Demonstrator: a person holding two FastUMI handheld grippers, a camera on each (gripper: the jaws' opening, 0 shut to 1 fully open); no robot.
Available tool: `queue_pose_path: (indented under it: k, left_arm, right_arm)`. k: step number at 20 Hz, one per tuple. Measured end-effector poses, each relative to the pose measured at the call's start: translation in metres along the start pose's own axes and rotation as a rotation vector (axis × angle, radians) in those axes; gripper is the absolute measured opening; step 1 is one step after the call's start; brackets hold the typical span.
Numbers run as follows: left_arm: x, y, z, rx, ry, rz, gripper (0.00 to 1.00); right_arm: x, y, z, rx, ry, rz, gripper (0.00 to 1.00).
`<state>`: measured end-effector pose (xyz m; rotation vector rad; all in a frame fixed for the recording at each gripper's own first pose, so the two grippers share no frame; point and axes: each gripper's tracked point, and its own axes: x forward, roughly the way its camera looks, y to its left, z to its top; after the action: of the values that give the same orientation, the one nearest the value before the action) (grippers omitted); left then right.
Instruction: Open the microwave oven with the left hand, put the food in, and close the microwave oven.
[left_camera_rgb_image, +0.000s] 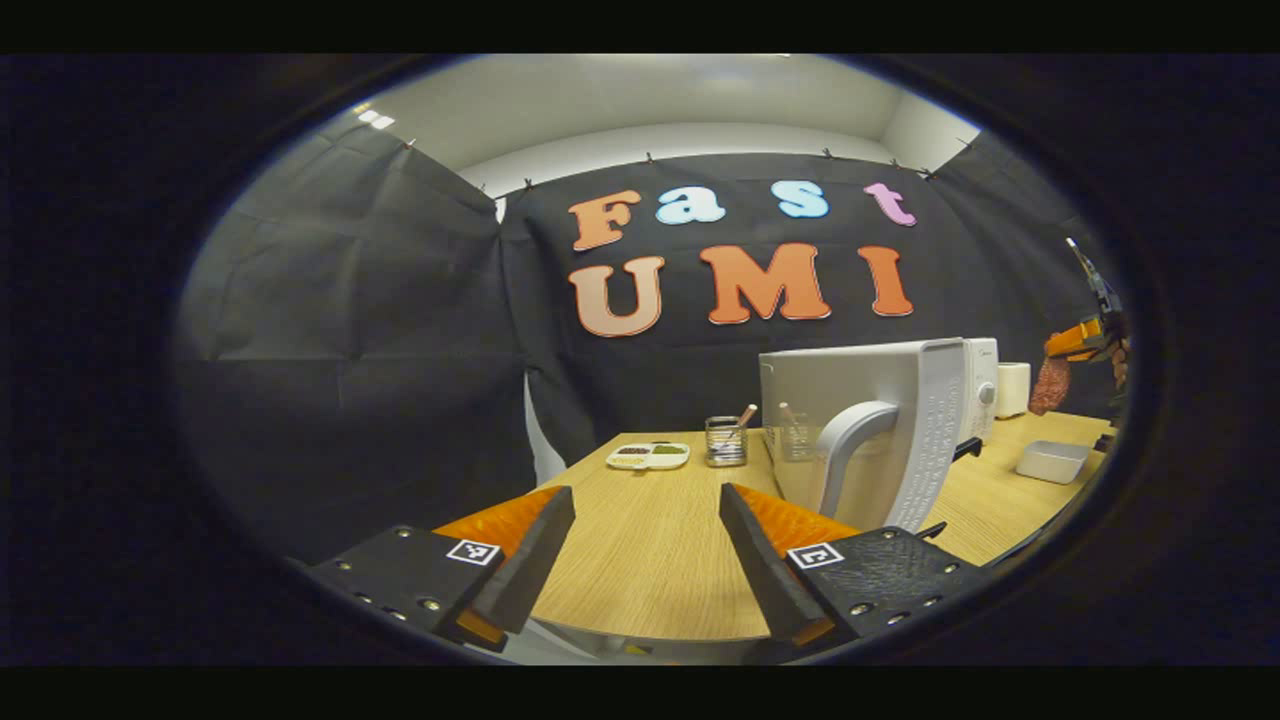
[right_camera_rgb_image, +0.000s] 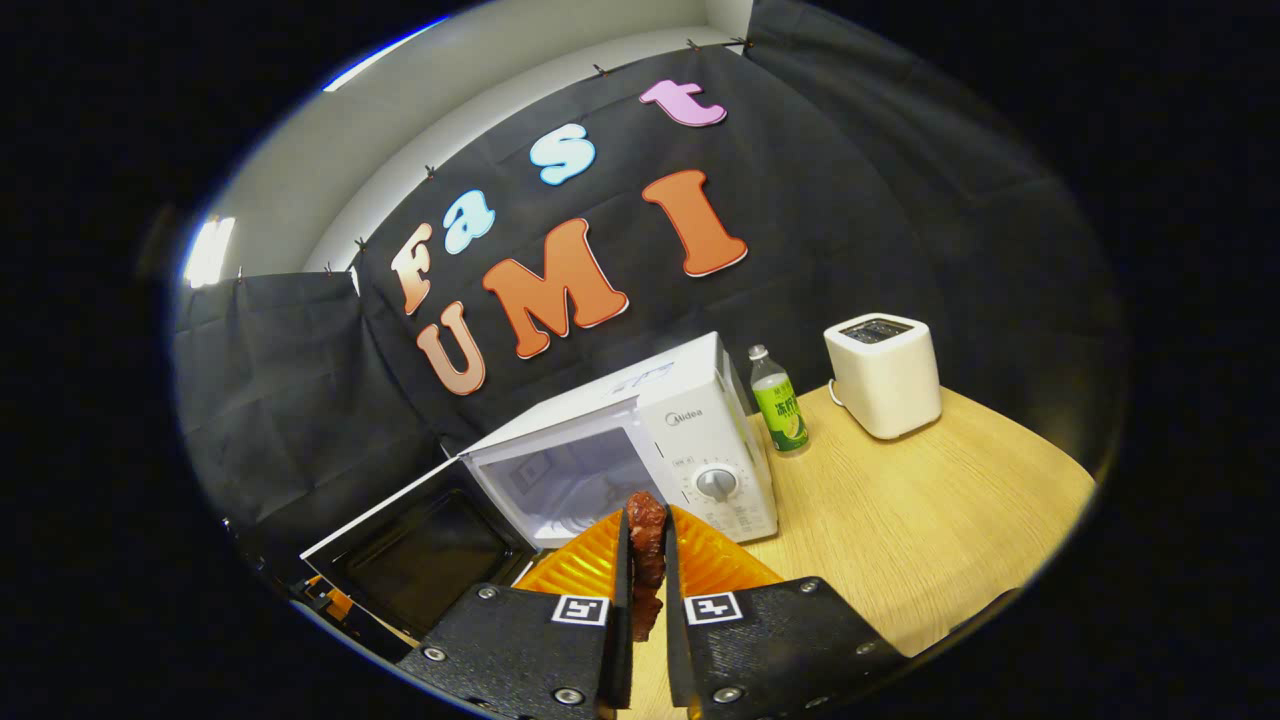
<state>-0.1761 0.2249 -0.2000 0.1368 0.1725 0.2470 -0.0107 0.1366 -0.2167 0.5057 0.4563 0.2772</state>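
In the left gripper view my left gripper (left_camera_rgb_image: 645, 550) stands spread wide and empty above the light wooden table (left_camera_rgb_image: 650, 560), and the white microwave door with its curved pale handle (left_camera_rgb_image: 880, 440) is swung open at about 2 o'clock from it, so I judge the opening is done. I would keep this hand low and aside, because the door edge is near its right finger. In the right gripper view the right gripper (right_camera_rgb_image: 648, 590) is pressed together on a dark red, rough piece of food (right_camera_rgb_image: 646, 545), which hangs upright between both fingers. The white box-shaped microwave oven (right_camera_rgb_image: 690, 440) is at 12 o'clock, its cavity open at 11 o'clock. For this step I would bring the food forward and slightly left, level, clear of the door frame, and release only when it is above the cavity floor, not at the edge.
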Motion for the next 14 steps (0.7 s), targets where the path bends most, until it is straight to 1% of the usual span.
queue_pose_path:
  k: [3, 5, 8, 10, 13, 14]
  left_arm:
    - [0.000, 0.001, -0.004, -0.014, 0.002, -0.005, 0.88]
    - [0.003, 0.004, -0.011, -0.026, 0.014, -0.001, 0.88]
    - [0.001, 0.009, -0.018, -0.033, 0.032, 0.008, 0.88]
    - [-0.001, 0.015, -0.020, -0.036, 0.030, 0.015, 0.87]
    - [-0.001, 0.028, -0.026, -0.050, 0.034, 0.036, 0.88]
    - [0.000, 0.031, -0.029, -0.051, 0.036, 0.042, 0.89]
  right_arm:
    - [0.029, 0.030, 0.008, -0.008, -0.045, 0.025, 0.13]
    - [0.049, 0.047, 0.006, -0.003, -0.055, 0.041, 0.13]
    - [0.081, 0.067, -0.005, -0.001, -0.046, 0.046, 0.13]
    - [0.102, 0.074, -0.010, 0.007, -0.045, 0.036, 0.13]
    - [0.132, 0.079, -0.023, 0.037, -0.056, -0.013, 0.13]
    - [0.140, 0.082, -0.028, 0.041, -0.059, -0.022, 0.13]
